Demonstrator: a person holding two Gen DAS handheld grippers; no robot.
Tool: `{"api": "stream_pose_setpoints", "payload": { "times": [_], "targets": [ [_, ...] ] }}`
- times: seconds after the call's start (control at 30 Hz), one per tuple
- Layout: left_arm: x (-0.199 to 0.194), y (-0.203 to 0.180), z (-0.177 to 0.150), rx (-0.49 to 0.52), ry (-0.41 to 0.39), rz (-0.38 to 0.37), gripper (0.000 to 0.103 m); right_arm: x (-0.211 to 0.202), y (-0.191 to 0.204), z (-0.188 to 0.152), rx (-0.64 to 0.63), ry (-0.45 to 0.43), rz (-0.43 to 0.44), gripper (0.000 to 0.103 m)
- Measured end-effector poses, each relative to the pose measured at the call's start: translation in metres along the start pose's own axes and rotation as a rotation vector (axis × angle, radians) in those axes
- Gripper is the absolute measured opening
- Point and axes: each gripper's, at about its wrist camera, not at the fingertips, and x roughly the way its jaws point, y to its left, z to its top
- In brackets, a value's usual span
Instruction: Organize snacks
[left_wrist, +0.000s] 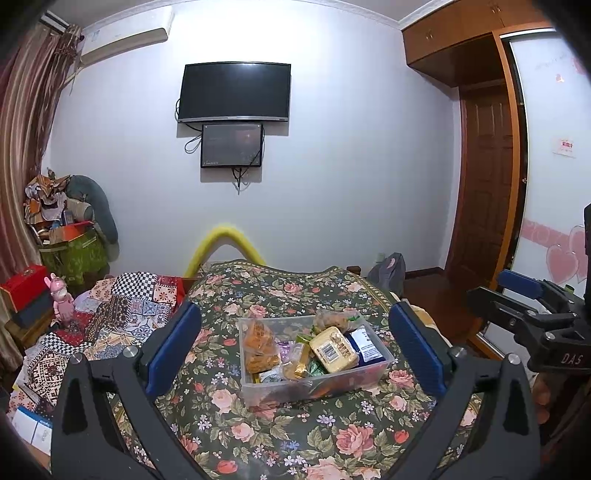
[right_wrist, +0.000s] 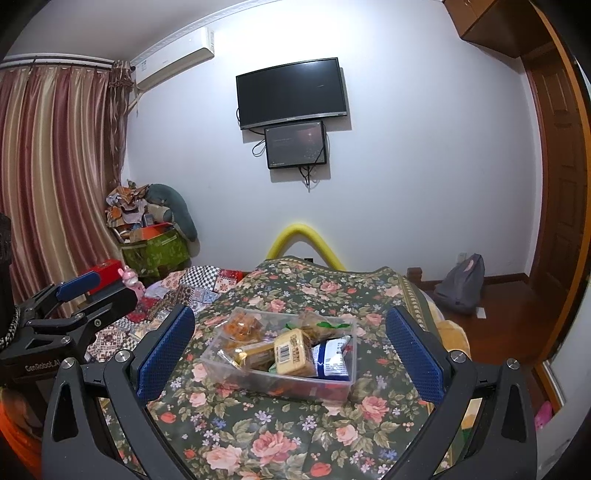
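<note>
A clear plastic bin (left_wrist: 314, 384) sat on a surface covered by a dark floral cloth (left_wrist: 288, 435), and the snacks lay inside it: an orange snack bag (left_wrist: 260, 341) at the bin's left end, a yellow packet with a barcode label (left_wrist: 332, 350) lying tilted across the middle, a blue-and-white packet (left_wrist: 365, 345) just beside it toward the right wall, and a gold-wrapped piece (left_wrist: 299, 363) near the front. Several smaller wrappers were packed underneath, too jumbled to tell apart. The left gripper (left_wrist: 295, 347) hung above the near edge of the cloth with its jaws spread wide, the blue pads (left_wrist: 173, 347) framing the bin from either side without touching it, and nothing between them. The right gripper (right_wrist: 290, 347) was held the same way, jaws wide and empty, the bin (right_wrist: 280, 384) seen between its pads and well apart from them. In the left wrist view the right gripper (left_wrist: 532, 295) showed at the right edge, beside the surface. A patchwork quilt (left_wrist: 122, 314) lay to the left of the cloth, a pink toy figure (left_wrist: 61, 299) stood beyond it, and a dark television (left_wrist: 234, 92) hung on the far wall.
</note>
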Motion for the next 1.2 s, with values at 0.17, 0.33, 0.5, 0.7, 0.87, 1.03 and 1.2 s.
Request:
{"api": "stream_pose_setpoints", "payload": {
  "times": [0.17, 0.33, 0.5, 0.7, 0.87, 1.03, 1.2],
  "targets": [
    [0.0003, -0.0012, -0.0010, 0.003, 0.006, -0.003, 0.103, -0.0008, 0.0006, 0.0011, -0.003, 0.000, -0.003, 0.103],
    [0.0012, -0.0023, -0.0018, 0.007, 0.009, -0.007, 0.103, -0.0008, 0.0013, 0.0012, 0.001, -0.001, -0.002, 0.103],
    [0.0021, -0.0020, -0.0020, 0.005, 0.008, -0.011, 0.103, -0.0011, 0.0003, 0.0015, 0.000, -0.001, -0.003, 0.103],
    [0.0024, -0.0012, -0.0017, -0.002, 0.012, -0.020, 0.103, -0.0005, -0.0007, 0.0023, 0.003, -0.003, -0.003, 0.103],
    [0.0034, -0.0018, -0.0025, 0.004, 0.015, -0.024, 0.103, -0.0004, -0.0007, 0.0021, 0.002, -0.007, -0.004, 0.103],
    [0.0043, -0.0014, -0.0034, -0.003, 0.018, -0.025, 0.103, 0.0004, 0.0007, 0.0014, -0.001, -0.005, -0.002, 0.103],
    [0.0043, -0.0011, -0.0033, -0.006, 0.020, -0.026, 0.103, 0.0002, 0.0033, 0.0008, -0.010, -0.006, -0.001, 0.103]
  ]
}}
